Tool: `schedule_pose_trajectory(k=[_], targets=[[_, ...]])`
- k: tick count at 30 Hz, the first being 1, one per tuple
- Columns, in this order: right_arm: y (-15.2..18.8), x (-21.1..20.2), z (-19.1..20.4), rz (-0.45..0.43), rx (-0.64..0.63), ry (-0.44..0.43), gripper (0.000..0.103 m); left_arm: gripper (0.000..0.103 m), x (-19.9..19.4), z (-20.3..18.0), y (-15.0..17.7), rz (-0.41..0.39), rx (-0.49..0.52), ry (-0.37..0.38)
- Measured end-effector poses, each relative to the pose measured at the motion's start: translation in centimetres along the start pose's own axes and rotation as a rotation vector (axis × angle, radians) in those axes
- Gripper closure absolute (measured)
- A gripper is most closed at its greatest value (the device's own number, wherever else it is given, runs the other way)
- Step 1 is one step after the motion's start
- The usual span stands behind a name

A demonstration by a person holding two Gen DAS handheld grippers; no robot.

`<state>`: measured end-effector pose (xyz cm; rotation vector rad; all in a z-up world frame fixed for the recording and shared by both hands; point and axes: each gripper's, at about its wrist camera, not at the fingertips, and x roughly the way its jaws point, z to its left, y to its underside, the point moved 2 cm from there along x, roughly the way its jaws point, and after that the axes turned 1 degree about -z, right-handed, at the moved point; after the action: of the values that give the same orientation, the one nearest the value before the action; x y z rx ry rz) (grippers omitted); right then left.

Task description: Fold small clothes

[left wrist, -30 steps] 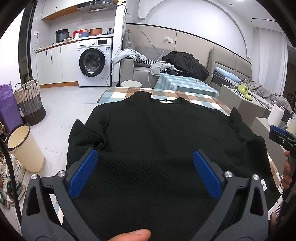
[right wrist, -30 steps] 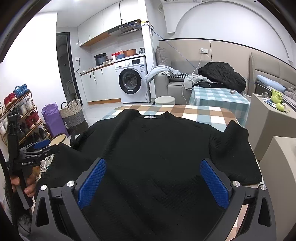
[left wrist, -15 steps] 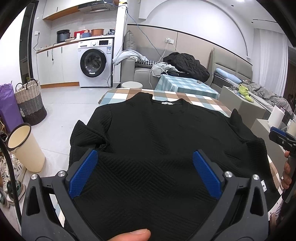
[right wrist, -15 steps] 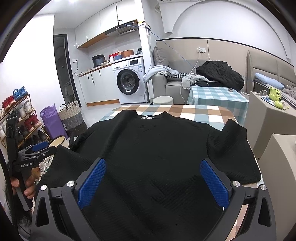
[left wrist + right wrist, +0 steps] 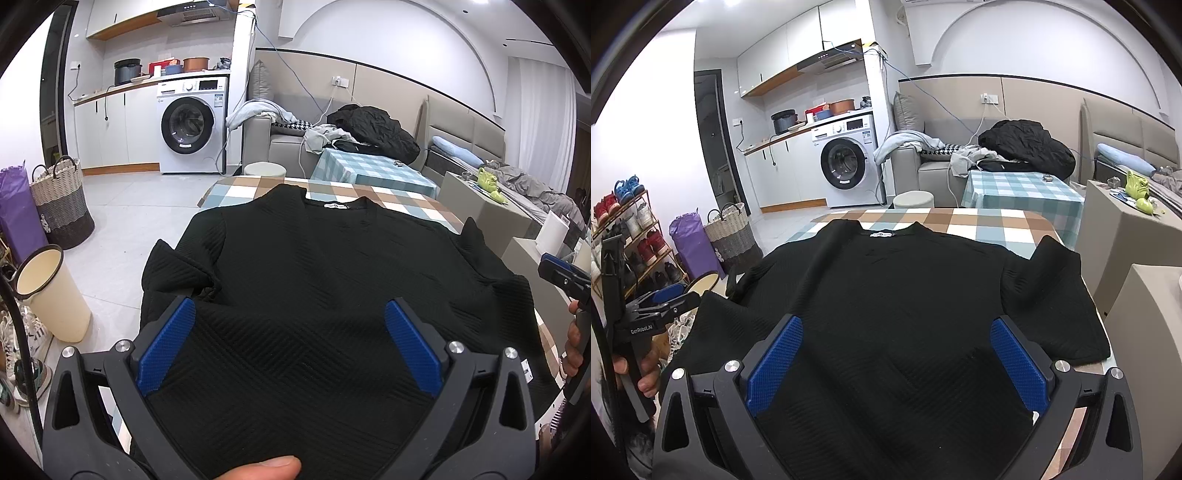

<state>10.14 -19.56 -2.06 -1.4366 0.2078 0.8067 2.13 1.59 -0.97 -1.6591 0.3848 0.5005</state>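
Little is changed since the earlier frames: both views are eased slightly back, and the black top point(image 5: 314, 295) is kept spread flat on the checked worktop point(image 5: 979, 225). The left gripper point(image 5: 288, 347) and right gripper point(image 5: 897, 362) are held above it, jaws released. Soft, limp knit is judged; sleeves or hem are best pinched. A cream bin point(image 5: 48, 291) appears empty
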Motion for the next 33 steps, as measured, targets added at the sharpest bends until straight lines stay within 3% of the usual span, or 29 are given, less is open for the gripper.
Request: schedule_pose_trajectory(k=[19,26,33], targets=[[0.3,0.6,-1.5,0.013,0.047,0.033,0.000,0.001,0.7,1.3,0.2,0.017,-0.045,-0.012],[0.5,1.5,-3.1,0.045,0.112,0.033,0.000,0.001,2.4,2.2,0.7,0.054,-0.069,-0.016],[0.8,2.3,-6.7,0.095,0.246,0.093,0.000,0.001,4.6,3.6,0.2,0.081,-0.090,-0.056]])
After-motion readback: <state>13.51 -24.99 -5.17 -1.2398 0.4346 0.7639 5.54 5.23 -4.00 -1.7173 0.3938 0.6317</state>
